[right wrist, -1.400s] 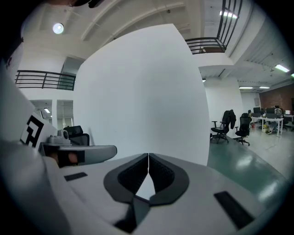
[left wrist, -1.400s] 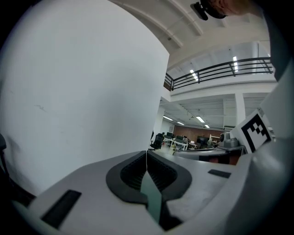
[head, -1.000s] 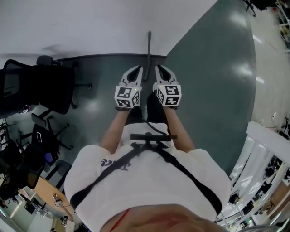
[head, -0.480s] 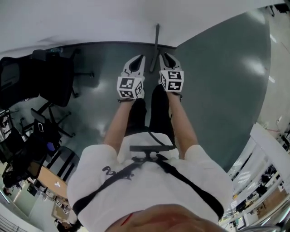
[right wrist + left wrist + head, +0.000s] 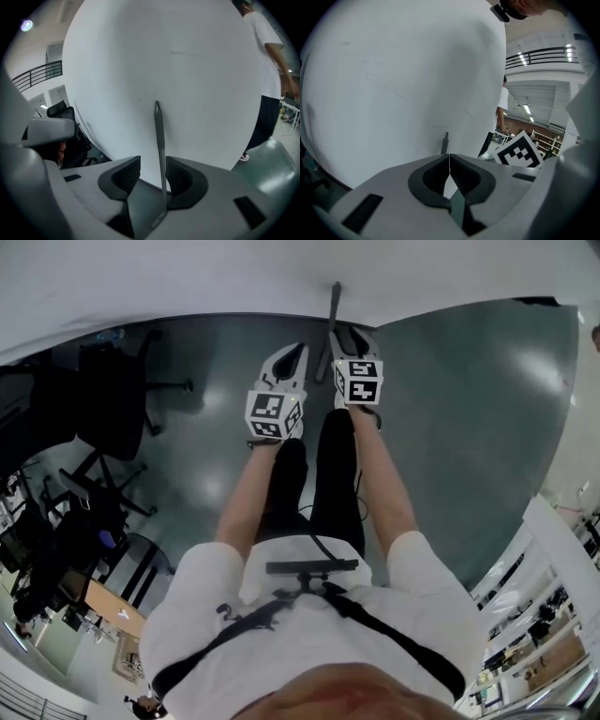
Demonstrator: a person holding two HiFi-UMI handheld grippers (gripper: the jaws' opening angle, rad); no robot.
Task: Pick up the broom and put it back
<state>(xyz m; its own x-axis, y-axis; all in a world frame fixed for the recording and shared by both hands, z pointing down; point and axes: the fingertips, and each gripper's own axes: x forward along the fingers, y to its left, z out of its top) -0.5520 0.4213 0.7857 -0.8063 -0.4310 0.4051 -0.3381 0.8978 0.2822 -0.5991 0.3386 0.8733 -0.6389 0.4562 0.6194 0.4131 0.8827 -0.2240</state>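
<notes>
Two arms (image 5: 246, 498) outstretched; right claw (image 5: 152, 169) just opening, broom handle (image 5: 160, 136) between jaws.

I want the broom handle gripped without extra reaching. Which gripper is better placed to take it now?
Right. The right gripper has just been opening its jaws, and the broom handle stands between them, ungripped. The left gripper is shut, with the handle beyond its tips.

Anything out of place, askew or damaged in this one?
Nothing stands out. The broom handle leans against the wall between the jaws of the right gripper, which have just been opening and aren't clamping it.
</notes>
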